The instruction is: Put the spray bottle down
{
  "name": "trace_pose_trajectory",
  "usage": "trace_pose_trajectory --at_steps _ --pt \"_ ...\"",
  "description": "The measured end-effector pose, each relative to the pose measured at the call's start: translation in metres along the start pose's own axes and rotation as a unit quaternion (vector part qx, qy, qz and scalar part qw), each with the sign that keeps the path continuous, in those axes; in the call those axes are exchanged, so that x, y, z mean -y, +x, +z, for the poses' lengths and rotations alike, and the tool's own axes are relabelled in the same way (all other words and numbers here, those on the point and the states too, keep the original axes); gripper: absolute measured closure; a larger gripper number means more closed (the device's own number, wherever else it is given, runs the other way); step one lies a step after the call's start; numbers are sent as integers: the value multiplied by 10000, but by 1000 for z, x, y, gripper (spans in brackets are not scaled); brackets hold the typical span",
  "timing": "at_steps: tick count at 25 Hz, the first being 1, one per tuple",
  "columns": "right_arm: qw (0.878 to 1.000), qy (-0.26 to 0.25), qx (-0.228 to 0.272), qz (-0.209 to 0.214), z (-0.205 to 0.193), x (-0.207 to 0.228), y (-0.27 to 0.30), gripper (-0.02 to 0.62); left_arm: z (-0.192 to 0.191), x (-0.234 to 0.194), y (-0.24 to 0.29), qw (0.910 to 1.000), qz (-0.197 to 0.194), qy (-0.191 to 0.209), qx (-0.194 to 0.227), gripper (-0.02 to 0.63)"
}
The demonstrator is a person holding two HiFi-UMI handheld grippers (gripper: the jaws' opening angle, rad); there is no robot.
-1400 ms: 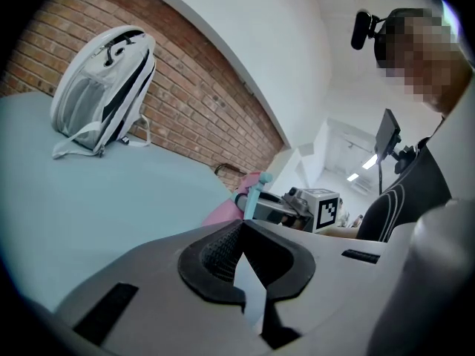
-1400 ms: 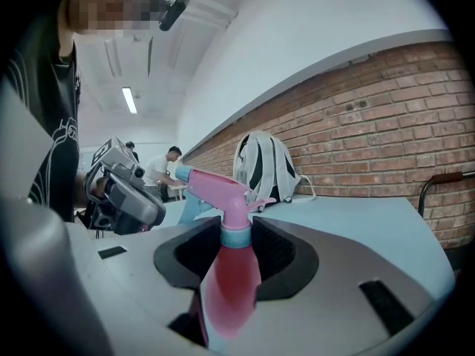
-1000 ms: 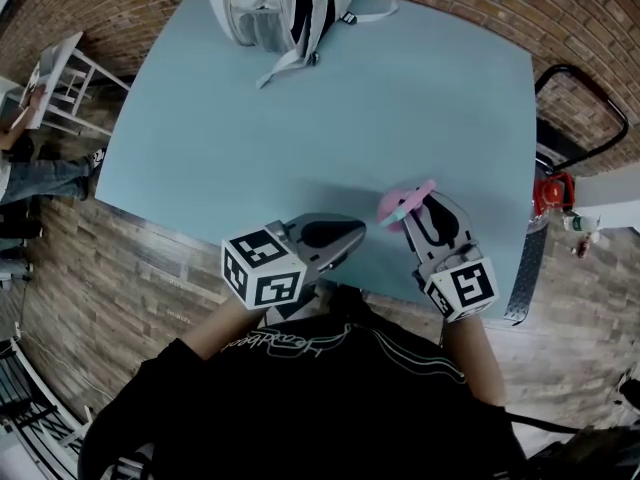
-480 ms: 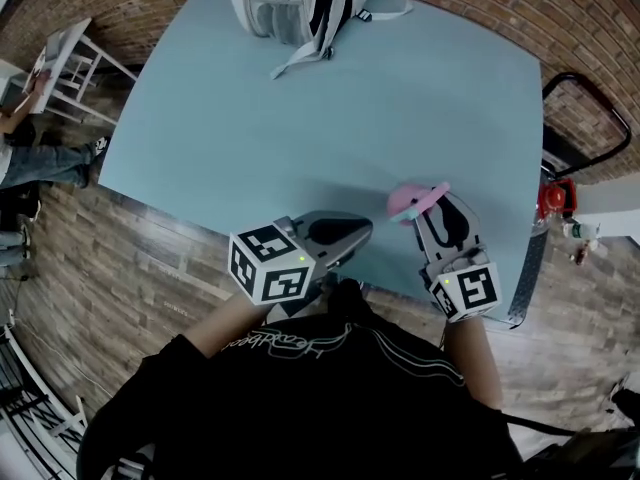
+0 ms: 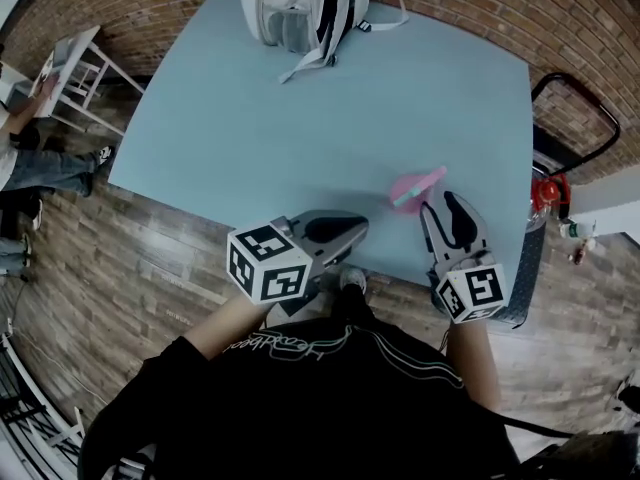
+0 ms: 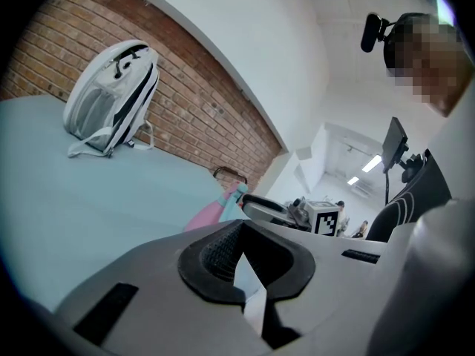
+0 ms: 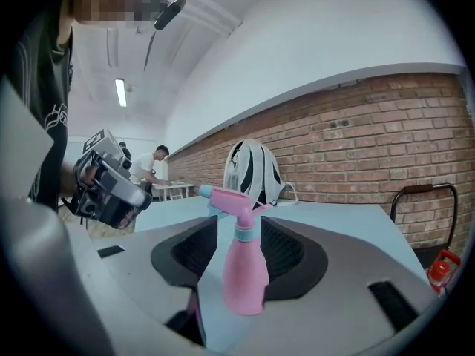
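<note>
Bottle (image 7: 243, 273) is seen standing upright on the table (image 5: 250, 118), close to the near edge and toward the right side. It is pink, with a pale blue collar and a pale blue tip on its nozzle. In the right gripper view it is framed by the two jaws of the right gripper (image 5: 443, 206), which are spread wide. A strip of tabletop is visible on each side of the bottle, so it is not gripped, and no contact with the pads can be made out. In the head view the bottle is placed just ahead of those jaw tips.

The left gripper (image 5: 352, 230) is held over the table's near edge, left of the bottle and apart from it. Its jaws are drawn together, and nothing is held between them.

A white backpack (image 5: 305, 3) with black stripes is stood at the far edge of the table, well apart from the bottle, with its straps laid on the surface. A brick wall is seen behind it in both gripper views.
</note>
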State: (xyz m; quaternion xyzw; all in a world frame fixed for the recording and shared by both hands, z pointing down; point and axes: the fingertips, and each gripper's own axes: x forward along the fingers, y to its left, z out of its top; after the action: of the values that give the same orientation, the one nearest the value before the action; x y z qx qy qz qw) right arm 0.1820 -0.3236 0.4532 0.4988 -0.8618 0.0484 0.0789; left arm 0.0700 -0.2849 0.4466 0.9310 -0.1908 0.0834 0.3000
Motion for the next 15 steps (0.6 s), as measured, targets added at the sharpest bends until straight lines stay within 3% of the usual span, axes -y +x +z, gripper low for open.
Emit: trace_pose_trajectory --at_steps 6,10,12,15 --pt "9997 163 48 177 29 -47 -41 456 1 40 -27 9994 -148 286 127 598" --pt "9992 43 -250 302 38 -90 -67 457 4 73 -47 9978 -266 559 228 600" --pt "9987 44 -331 390 40 -111 -78 493 4 88 -55 9967 -320 696 253 598" --pt "9975 490 -286 424 46 -134 -96 552 -4 109 -70 9955 -406 831 228 598"
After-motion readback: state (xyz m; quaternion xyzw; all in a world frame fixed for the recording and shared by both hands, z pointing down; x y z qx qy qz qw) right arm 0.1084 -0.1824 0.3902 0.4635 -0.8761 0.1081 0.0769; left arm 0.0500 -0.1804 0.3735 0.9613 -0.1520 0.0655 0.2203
